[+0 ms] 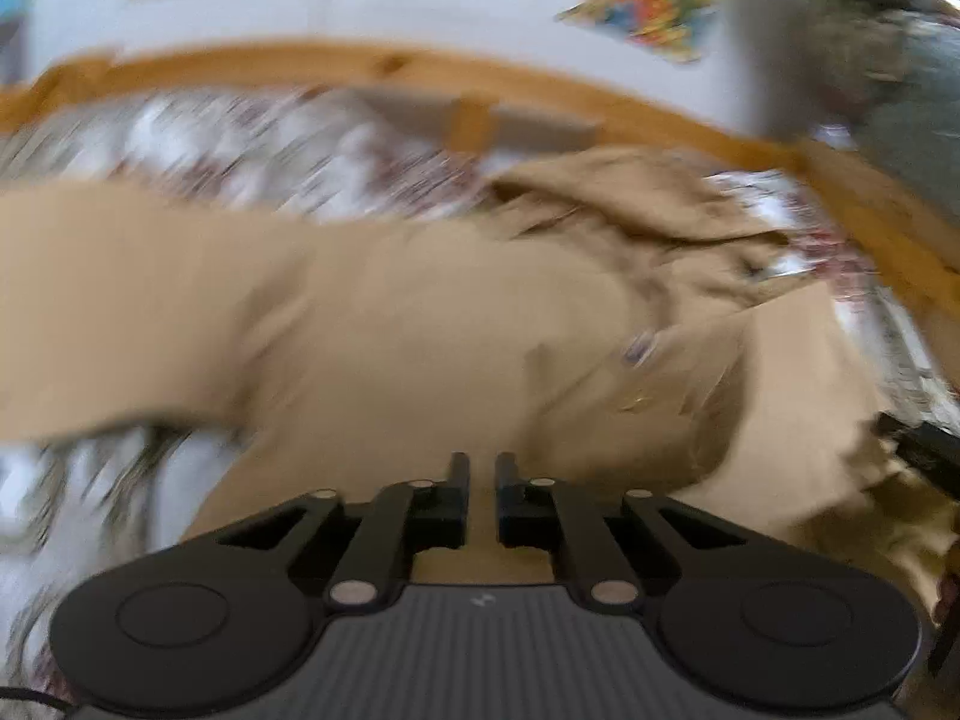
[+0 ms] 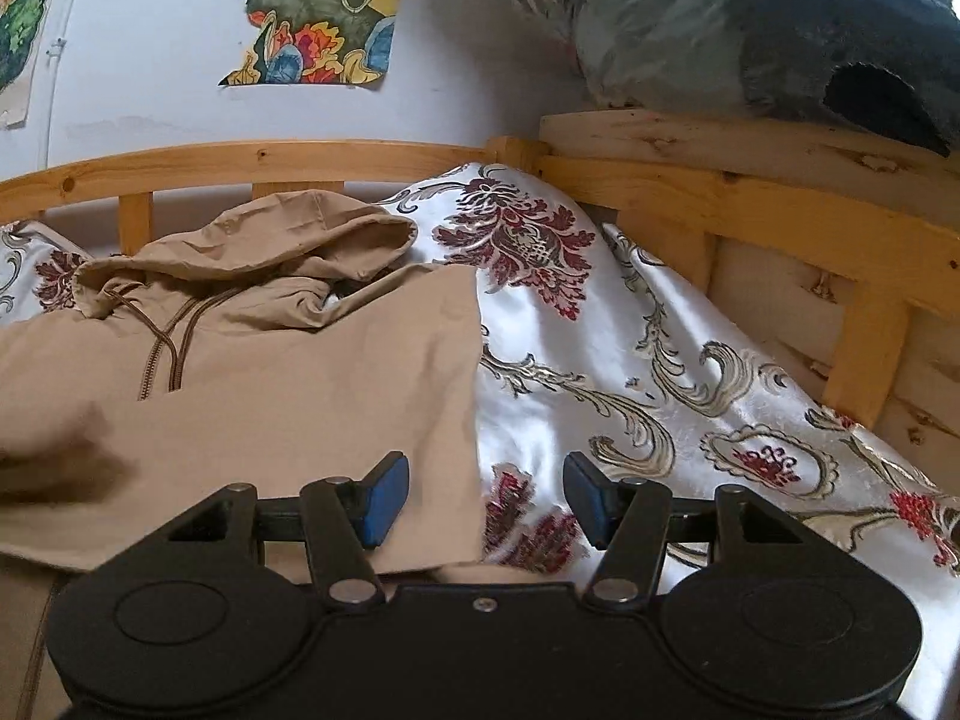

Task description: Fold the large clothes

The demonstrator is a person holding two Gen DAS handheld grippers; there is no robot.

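With the left gripper (image 1: 481, 471) nearly pressed together over the tan cotton zip hoodie (image 2: 288, 372) and the right gripper (image 2: 486, 492) spread empty, a thin pinch may slip mid-fold

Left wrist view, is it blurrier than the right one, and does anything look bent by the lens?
Left wrist view: heavy motion smear over the hoodie and bedspread; only the left gripper is sharp. Right wrist view: crisp, hoodie zipper and bedspread pattern clear, soft daylight sheen on the satin. Both views: fisheye bows the bed rail.
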